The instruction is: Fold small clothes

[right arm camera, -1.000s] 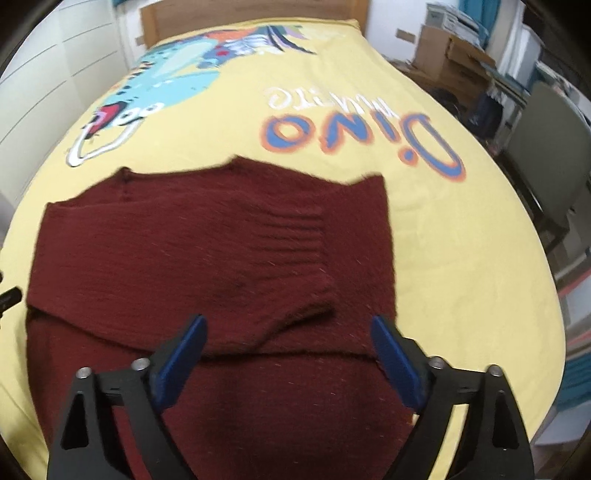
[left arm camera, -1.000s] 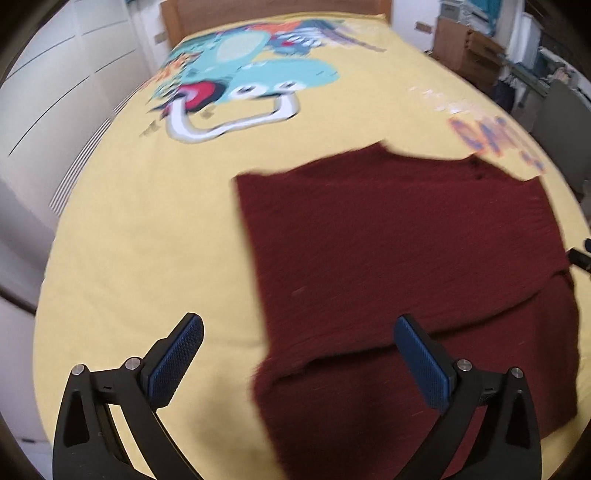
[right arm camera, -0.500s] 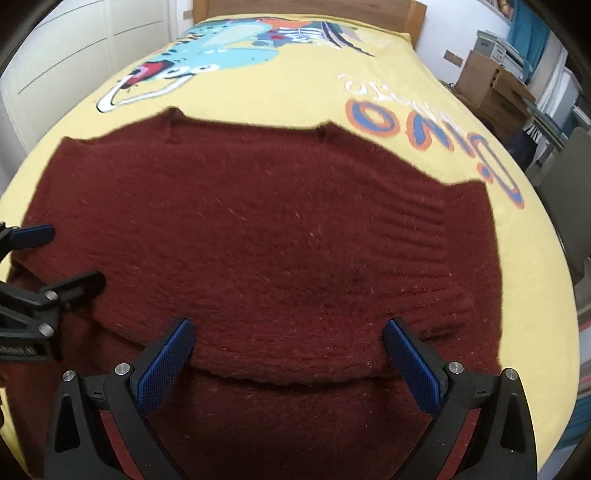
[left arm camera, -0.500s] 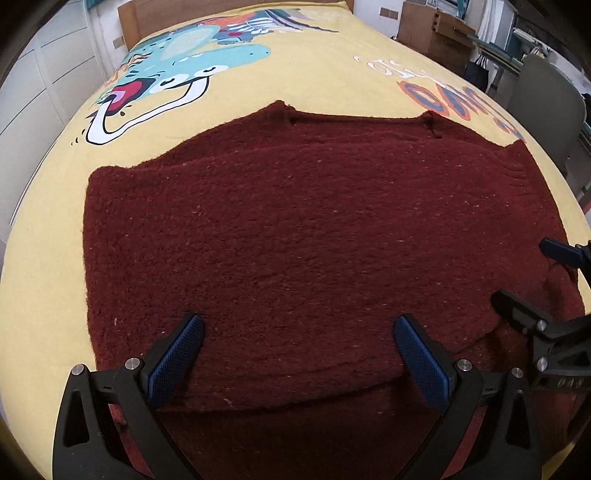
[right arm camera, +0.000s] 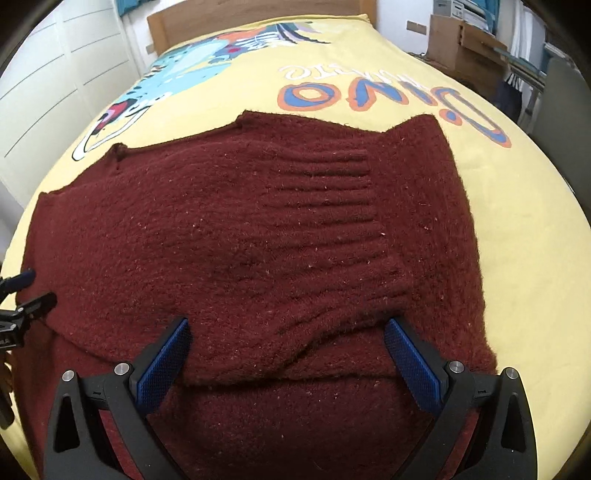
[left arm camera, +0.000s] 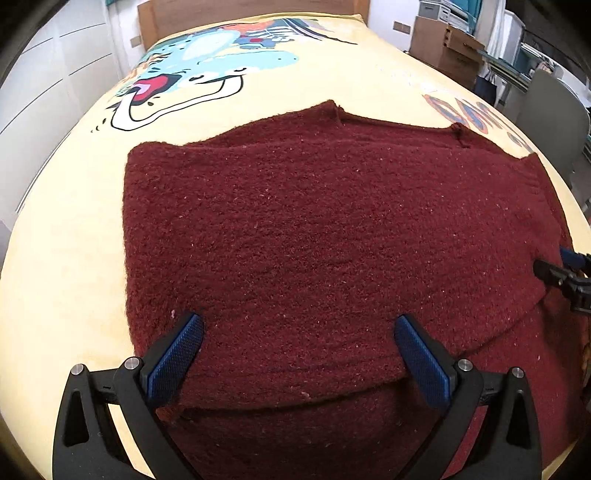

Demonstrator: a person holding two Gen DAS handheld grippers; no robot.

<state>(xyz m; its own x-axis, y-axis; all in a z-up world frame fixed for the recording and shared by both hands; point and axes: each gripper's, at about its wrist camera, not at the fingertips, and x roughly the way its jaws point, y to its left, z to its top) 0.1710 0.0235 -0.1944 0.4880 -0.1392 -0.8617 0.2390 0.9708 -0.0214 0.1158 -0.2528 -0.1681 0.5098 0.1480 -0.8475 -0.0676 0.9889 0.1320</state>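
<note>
A dark red knitted sweater (left arm camera: 325,240) lies flat on the yellow bed cover, sleeves folded across its body; a ribbed cuff (right arm camera: 325,206) shows in the right wrist view. My left gripper (left arm camera: 297,354) is open, jaws wide, low over the sweater's (right arm camera: 229,258) near left part by a folded edge. My right gripper (right arm camera: 286,354) is open, low over the near right part. Each gripper shows at the edge of the other's view: the right one (left arm camera: 561,269) and the left one (right arm camera: 22,291). Neither holds cloth.
The yellow bed cover (left arm camera: 66,240) has a cartoon dinosaur print (left arm camera: 207,70) and lettering (right arm camera: 369,92). A wooden headboard (right arm camera: 258,14) stands at the far end. White cupboard doors (right arm camera: 44,85) are on the left; cardboard boxes (left arm camera: 443,48) and a chair (left arm camera: 550,118) on the right.
Both grippers moved in low over the sweater's near edge, side by side. In the last half second they shifted slightly outward. The jaws stayed open; the sweater lies unchanged.
</note>
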